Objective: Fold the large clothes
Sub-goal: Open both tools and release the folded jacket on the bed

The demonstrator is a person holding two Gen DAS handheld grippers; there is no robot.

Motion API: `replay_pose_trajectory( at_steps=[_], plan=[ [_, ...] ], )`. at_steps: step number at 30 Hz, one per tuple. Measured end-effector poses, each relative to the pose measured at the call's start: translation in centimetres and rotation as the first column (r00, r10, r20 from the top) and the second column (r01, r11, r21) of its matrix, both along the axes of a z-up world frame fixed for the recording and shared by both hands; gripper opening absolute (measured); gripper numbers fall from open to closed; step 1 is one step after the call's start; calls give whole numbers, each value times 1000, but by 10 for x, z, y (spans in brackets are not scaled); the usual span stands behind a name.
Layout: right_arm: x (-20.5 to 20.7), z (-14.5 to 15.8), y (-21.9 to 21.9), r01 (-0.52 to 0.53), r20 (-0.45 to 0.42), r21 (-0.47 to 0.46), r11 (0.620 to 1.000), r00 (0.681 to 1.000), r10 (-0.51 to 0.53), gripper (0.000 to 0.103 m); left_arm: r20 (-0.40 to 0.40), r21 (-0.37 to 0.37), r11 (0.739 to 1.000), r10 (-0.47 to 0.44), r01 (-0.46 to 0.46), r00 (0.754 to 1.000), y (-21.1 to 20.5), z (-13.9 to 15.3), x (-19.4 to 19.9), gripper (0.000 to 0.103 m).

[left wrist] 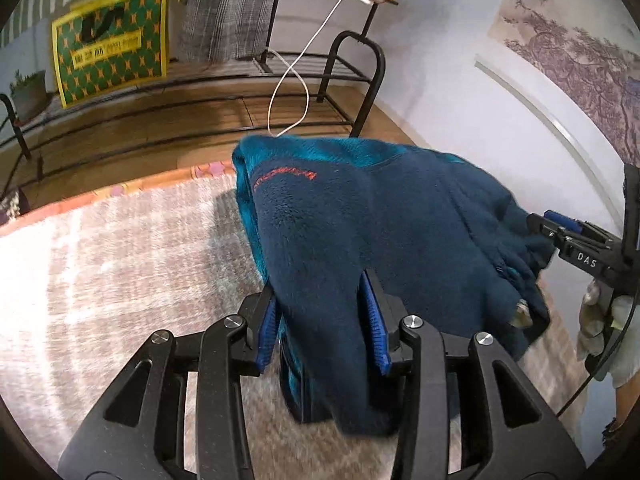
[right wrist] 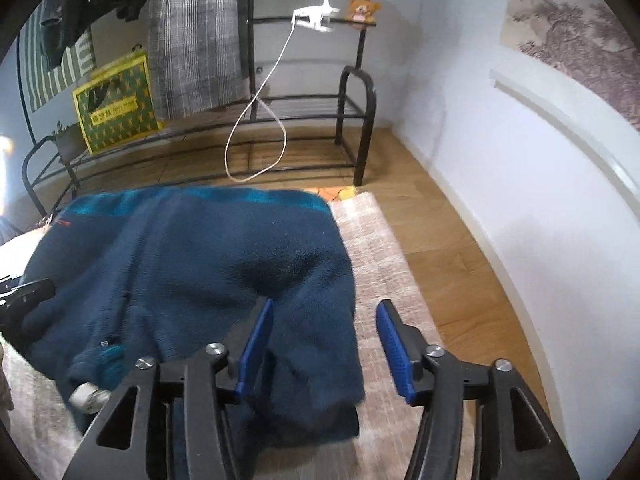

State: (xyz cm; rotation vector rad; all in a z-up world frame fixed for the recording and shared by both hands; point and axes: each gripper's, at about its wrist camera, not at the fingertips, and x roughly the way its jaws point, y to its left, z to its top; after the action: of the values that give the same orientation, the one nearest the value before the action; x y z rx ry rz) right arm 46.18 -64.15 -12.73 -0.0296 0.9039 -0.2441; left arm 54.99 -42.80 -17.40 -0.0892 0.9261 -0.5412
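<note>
Mid-fold: left gripper [left wrist: 324, 320] seemingly pinches the fleece [left wrist: 384, 216] over the rug's [left wrist: 120, 248] far edge; right gripper [right wrist: 324, 344], jaws spread, must regrasp.

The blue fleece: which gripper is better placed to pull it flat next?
Probably left: the left gripper has the blue fleece between its pads, while the right gripper stands open, with a gap beside the cloth.

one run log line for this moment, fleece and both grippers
fleece: bunched on rug | left gripper: shut on fleece | right gripper: open
</note>
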Motion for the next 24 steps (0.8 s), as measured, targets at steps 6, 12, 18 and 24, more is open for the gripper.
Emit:
replay_pose_trajectory(
  at_steps=[6, 12, 18, 24],
  plan=[
    [-42, 51, 17, 12, 63, 18, 1000, 998, -13, 58, 64, -17, 1000, -21, 22, 998, 27, 48, -42, 38],
    [-103, 105, 49, 12, 126, 26, 1000, 992, -15, 58, 137, -40, 998, -42, 48, 990, 61, 105, -103, 38],
    [-169, 163, 90, -13, 195, 28, 1000, 981, 7, 58, 205, -68, 995, -53, 68, 977, 98, 165, -171, 38],
    [-239, 224, 125, -42, 272, 19, 999, 962, 35, 58, 285, -98, 992, -51, 82, 957, 141, 228, -243, 38]
  ],
)
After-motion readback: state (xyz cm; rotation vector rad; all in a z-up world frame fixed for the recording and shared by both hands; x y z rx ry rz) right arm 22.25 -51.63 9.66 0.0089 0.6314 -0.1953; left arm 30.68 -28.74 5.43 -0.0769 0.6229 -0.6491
